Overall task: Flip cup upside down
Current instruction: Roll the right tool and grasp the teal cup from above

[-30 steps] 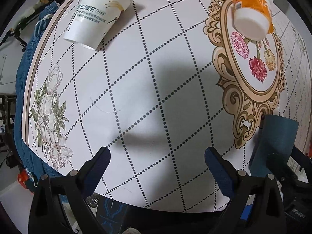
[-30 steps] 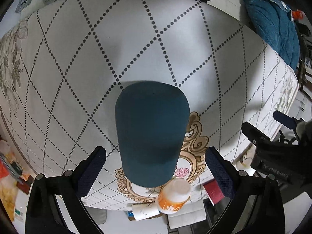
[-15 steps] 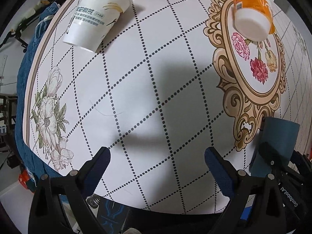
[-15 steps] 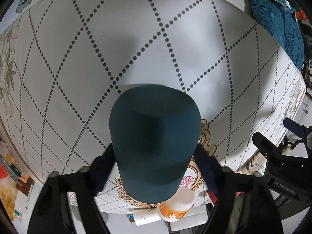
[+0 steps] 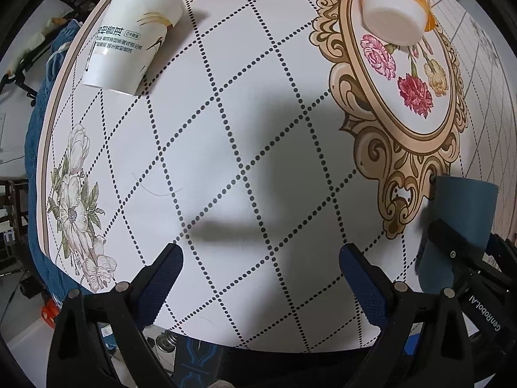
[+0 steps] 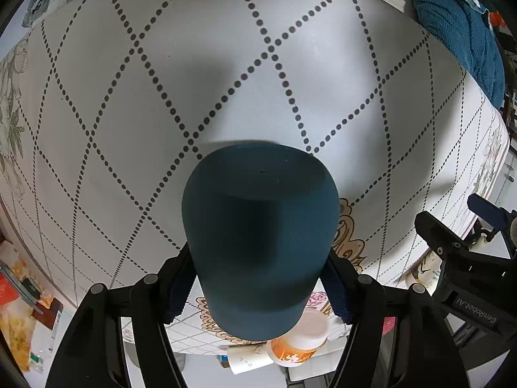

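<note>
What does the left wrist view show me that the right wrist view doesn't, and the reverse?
Only the left wrist view: the left hand-held gripper open over bare tablecloth, the white paper cup with print, and the flower medallion in full.

Only the right wrist view: the right hand-held gripper with a finger pressed on either side of the dark teal cup.

Both: that teal cup, the orange cup and the dotted cloth.
</note>
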`<action>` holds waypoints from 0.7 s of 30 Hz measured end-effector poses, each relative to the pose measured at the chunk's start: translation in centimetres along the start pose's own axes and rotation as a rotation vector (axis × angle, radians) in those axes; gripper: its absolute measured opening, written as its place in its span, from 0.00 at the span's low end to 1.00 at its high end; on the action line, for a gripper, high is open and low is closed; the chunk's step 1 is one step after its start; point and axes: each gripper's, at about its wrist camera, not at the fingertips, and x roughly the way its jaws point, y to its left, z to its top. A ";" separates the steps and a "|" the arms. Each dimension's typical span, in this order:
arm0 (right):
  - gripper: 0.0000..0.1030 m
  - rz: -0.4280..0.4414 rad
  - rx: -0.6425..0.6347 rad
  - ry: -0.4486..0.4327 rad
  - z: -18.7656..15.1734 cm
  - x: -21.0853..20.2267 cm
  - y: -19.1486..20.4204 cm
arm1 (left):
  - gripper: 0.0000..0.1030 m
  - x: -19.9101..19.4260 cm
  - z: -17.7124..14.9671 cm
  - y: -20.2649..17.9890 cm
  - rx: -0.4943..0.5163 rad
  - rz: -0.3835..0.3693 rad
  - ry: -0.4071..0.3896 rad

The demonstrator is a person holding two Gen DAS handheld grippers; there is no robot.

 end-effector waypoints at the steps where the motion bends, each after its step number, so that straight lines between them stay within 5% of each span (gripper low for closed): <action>1: 0.70 0.005 0.003 0.000 0.6 -0.4 0.2 | 0.96 0.0 -0.1 0.0 0.000 0.001 -0.001; 9: 0.70 0.052 0.119 0.015 1.6 -1.7 -0.5 | 0.96 -0.5 0.0 1.7 0.000 0.008 -0.010; 21: 0.70 0.293 0.563 0.043 -1.3 -0.9 -3.8 | 0.96 -1.7 0.4 2.5 0.001 0.023 -0.022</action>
